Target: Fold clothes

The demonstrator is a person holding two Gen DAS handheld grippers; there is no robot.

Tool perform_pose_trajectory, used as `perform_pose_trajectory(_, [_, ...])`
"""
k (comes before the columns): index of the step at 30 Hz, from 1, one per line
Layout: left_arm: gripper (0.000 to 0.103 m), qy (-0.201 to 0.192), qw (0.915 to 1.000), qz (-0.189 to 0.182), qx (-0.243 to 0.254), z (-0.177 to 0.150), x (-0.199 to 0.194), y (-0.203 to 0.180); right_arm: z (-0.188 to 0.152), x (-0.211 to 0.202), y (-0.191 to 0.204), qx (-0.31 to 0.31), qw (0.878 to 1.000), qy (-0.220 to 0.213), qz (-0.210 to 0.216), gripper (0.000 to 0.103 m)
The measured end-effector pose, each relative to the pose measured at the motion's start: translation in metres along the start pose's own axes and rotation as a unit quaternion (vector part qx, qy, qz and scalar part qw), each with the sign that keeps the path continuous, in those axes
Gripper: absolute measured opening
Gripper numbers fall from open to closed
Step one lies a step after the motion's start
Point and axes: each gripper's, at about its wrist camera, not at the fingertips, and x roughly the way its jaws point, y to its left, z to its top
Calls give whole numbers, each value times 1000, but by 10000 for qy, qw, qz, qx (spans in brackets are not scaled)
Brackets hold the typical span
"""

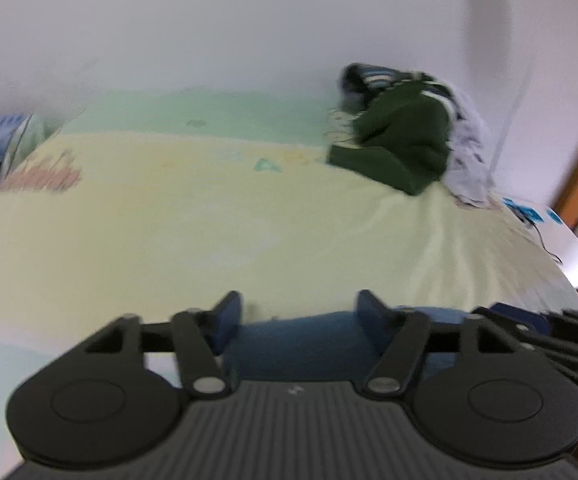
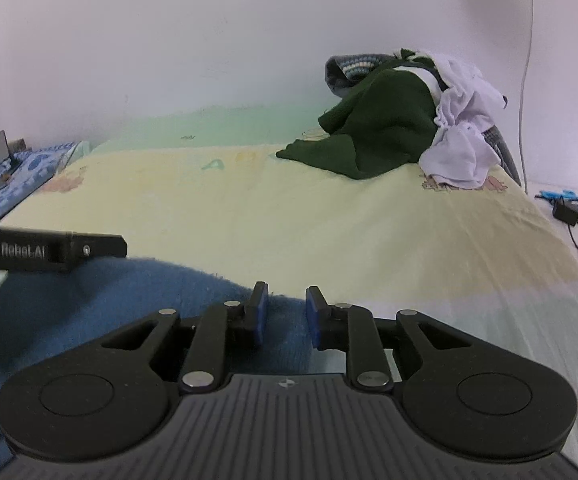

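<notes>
A blue fuzzy garment point(image 2: 89, 320) lies on the near part of the bed, under both grippers. My left gripper point(image 1: 301, 316) is open wide, and a strip of the blue garment point(image 1: 301, 340) shows between and below its fingers. My right gripper point(image 2: 287, 314) is open with a narrower gap, its blue pads point(image 2: 259, 316) standing over the garment's far edge. No cloth is clearly pinched by either. The left gripper's body point(image 2: 49, 250) shows at the left of the right wrist view, and the right gripper point(image 1: 549, 328) sits at the right edge of the left wrist view.
A pale yellow-green bed sheet point(image 2: 289, 216) covers the bed. At its far right lies a pile: a dark green garment point(image 2: 381, 128), a white garment point(image 2: 461, 128) and a striped knit point(image 2: 353, 66). Blue patterned bedding point(image 2: 21, 176) lies at the left. A cable and charger point(image 2: 567, 212) lie on the right.
</notes>
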Motion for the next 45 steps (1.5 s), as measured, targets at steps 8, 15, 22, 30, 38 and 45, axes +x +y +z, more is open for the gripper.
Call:
perform_pose_trajectory(8, [84,-199,9976,431,501,-5,-4,-11,-4,-1,-10,7,9998,-26,175,24])
perform_pose_trajectory(15, [87,-526,9937,659,741,-3,-36,-10,-12,-28,-11,-664,9972,-305,165,27])
perform_pose_trajectory(22, [86,-289,9944,966,316,-12,-73,12,-11,-62,-36,-153,9971,-238,709,28])
perform_pose_trajectory(30, [87,42,9913,1294,254,-31,-78,1,-28,-74,-31,-141,9963,-65,850,28])
perform_pose_trajectory(38, [100,242,9908,1309,259,-25,-68,7,-38,-76,-12,-615,9973,135,387,27])
perform_pose_trajectory(45, [102,415,9934,1009,353,-19,-63,16,-19,-81,-9,-488,9983,222,-235,29])
